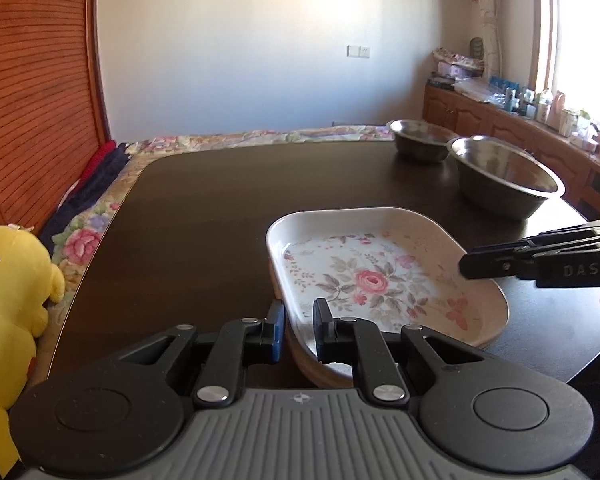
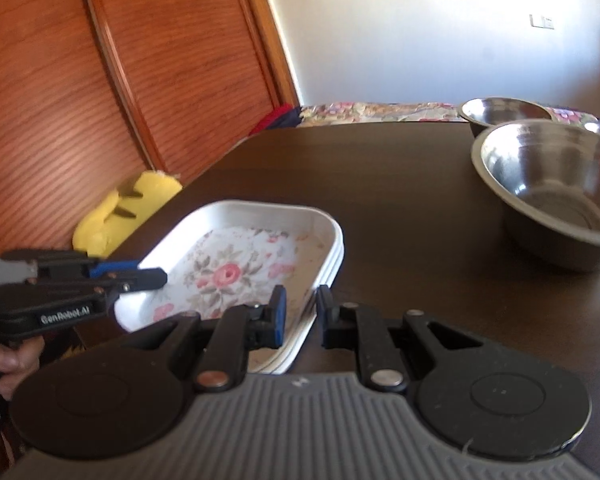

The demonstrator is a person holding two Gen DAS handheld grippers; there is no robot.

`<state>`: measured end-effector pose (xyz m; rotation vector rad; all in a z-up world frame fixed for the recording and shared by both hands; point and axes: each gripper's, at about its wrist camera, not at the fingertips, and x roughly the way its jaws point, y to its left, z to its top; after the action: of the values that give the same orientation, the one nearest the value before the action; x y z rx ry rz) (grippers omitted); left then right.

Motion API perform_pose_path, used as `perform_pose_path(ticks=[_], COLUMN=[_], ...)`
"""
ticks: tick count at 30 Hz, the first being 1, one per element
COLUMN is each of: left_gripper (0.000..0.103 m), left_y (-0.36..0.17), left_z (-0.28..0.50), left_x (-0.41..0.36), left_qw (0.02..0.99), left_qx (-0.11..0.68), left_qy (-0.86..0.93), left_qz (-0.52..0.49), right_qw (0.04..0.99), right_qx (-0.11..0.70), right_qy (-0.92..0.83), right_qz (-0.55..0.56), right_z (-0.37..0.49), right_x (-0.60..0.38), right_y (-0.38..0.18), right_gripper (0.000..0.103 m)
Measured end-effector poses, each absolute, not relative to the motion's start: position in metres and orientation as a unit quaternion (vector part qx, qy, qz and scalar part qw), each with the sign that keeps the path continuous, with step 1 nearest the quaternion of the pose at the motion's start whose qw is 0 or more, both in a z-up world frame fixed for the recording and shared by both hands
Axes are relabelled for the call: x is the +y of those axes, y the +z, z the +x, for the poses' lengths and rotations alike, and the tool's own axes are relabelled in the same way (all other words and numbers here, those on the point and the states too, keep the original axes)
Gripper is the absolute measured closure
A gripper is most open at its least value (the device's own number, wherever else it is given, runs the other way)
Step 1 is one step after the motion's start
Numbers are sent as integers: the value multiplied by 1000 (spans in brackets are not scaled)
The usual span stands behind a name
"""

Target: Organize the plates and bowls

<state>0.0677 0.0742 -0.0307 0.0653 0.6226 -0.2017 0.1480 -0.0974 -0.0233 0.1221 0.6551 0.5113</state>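
A white rectangular plate with a pink rose pattern [image 1: 364, 276] [image 2: 236, 264] lies on top of similar plates; a tan rim [image 1: 320, 372] shows under it and stacked edges [image 2: 332, 256] show in the right wrist view. My left gripper [image 1: 299, 320] [image 2: 156, 274] is closed to a narrow gap on the plate's near left rim. On the opposite rim my right gripper [image 2: 301, 308] [image 1: 464, 264] pinches the wall the same way. A large steel bowl [image 1: 504, 180] [image 2: 548, 192] and a smaller steel bowl [image 1: 420, 136] [image 2: 504, 112] stand farther back on the right.
Everything sits on a dark brown table [image 1: 220, 220]. A yellow plush toy [image 1: 8, 300] lies off its left edge, beside a slatted wooden door [image 1: 36, 100]. A floral bedspread [image 1: 240, 138] lies beyond the table, and a cluttered wooden counter [image 1: 540, 112] runs along the right under a window.
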Motion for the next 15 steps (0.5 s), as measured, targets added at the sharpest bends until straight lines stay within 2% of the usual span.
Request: perform_pose_path(ticks=[5, 12, 15], left_gripper=[87, 87, 83], left_y=[-34, -31, -24], left_z=[69, 69, 66], left_x=[81, 85, 85], left_qw=[947, 950, 953], left_qx=[304, 297, 287], left_qy=[-103, -99, -97], left_qz=[10, -1, -3], right_qw=[918, 933, 941], right_qx=[298, 260, 242], right_qy=[245, 236, 227], right_qz=[93, 74, 74], right_z=[142, 127, 121], right_x=[-102, -103, -109], right_y=[-27, -15, -9], right_gripper=[85, 85, 85])
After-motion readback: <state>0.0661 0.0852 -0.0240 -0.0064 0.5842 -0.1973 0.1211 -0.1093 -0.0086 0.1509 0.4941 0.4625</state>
